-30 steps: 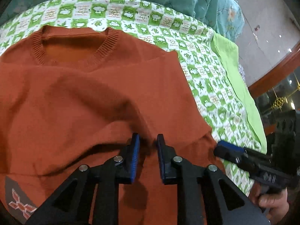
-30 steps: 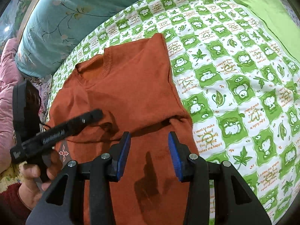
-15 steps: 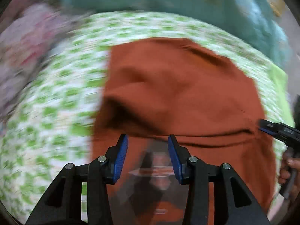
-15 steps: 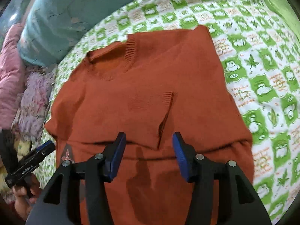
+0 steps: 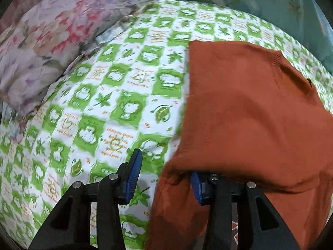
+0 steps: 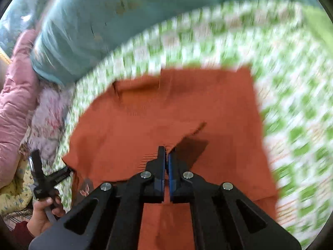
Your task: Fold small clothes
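Left gripper (image 5: 164, 175) spread astride sweater (image 5: 249, 114) edge; right gripper (image 6: 166, 156) pinching sweater

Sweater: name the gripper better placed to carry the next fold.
Right. The right gripper looks shut on a flap of the sweater near its middle, ready to carry it. The left gripper is open astride the side edge, gripping nothing.

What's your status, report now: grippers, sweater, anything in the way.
Right gripper shut on sweater fold. Left gripper open at sweater's left edge, one finger under the cloth. Sweater part-folded on green quilt. Floral pillows off left, not blocking.
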The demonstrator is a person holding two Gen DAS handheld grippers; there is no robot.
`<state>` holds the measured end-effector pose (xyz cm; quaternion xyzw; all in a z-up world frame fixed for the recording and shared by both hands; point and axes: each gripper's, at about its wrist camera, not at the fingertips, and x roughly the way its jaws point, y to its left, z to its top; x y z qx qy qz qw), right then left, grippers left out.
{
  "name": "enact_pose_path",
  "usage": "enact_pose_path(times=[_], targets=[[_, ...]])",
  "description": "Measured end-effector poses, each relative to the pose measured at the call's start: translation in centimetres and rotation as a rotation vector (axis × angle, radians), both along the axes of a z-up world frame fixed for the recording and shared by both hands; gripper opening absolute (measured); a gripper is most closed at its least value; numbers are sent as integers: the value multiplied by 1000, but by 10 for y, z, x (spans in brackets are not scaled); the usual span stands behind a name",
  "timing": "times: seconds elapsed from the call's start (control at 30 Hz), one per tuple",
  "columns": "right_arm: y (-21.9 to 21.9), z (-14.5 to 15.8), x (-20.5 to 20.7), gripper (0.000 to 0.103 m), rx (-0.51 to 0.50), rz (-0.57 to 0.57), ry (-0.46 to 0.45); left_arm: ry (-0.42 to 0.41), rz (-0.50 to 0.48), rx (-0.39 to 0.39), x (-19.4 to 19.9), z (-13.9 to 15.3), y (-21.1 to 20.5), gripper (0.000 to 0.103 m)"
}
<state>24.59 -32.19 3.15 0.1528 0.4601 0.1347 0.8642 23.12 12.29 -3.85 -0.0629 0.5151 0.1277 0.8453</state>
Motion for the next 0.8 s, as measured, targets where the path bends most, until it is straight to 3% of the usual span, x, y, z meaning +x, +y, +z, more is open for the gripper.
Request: enact_pose_path(times=[0.13,0.27,0.4,0.63,0.8], targets=[[-24,-23,1,3,-119,-19,69,10,8,-22,-11,-4,-2,45],[-19,-56,3,3,-202,10,142,18,10,-23,-15,-7,-2,46],[-11,-71,4,3,-260,33,156,14,33,-57,-16,-10,4,48],[-16,-56,7,9,-301,65,173,74,-24,-85,-37,-3,11,47],[-7,-29,-8,9,-332,66,88,40,-122,-219,-62,24,22,45]])
